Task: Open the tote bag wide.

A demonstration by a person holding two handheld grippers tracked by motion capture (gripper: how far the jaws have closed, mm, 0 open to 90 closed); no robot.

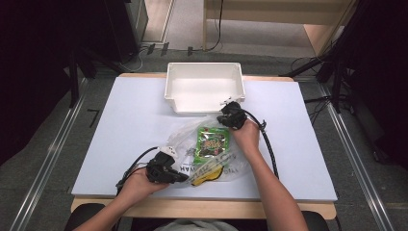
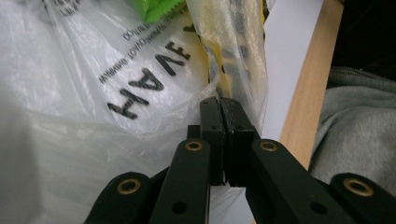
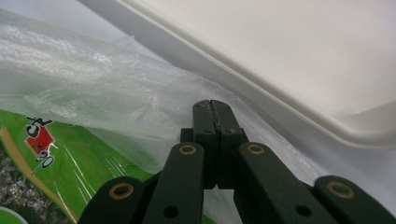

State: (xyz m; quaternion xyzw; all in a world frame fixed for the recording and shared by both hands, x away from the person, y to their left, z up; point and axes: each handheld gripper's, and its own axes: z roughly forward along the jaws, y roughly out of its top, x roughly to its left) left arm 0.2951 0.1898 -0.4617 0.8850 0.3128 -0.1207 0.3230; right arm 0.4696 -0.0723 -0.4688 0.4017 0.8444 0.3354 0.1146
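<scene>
1 clear plastic bag (image 1: 207, 144) lay on the white table (image 1: 120, 139), just in front of 1 empty white bin (image 1: 204, 86) that stood at the table's far edge. Inside the bag, 1 green snack packet (image 1: 212, 141) and 1 yellow item (image 1: 207, 177) could be counted; a further white object at the bag's left edge could not be identified. 2 claws were in use. The left claw (image 1: 180, 177) sat at the bag's near left corner, its jaws pressed together on a fold of the film, as the left gripper view confirmed at the left claw (image 2: 223, 105), where black printed lettering (image 2: 147, 81) ran across the bag (image 2: 70, 116), upside down and cut off by the frame. The right claw (image 1: 226, 115) was at the bag's far right edge, close to the bin's front wall; in the right gripper view the right claw (image 3: 211, 108) was closed with the bag's film (image 3: 102, 98) gathered at its tips, though whether film was actually pinched between the pads was hard to make out. The bin's rim (image 3: 280, 107) passed just beyond those tips, and the green packet (image 3: 70, 158) showed through the film at lower left, partly cut off. The yellow item's shape was blurred by wrinkled plastic.
</scene>
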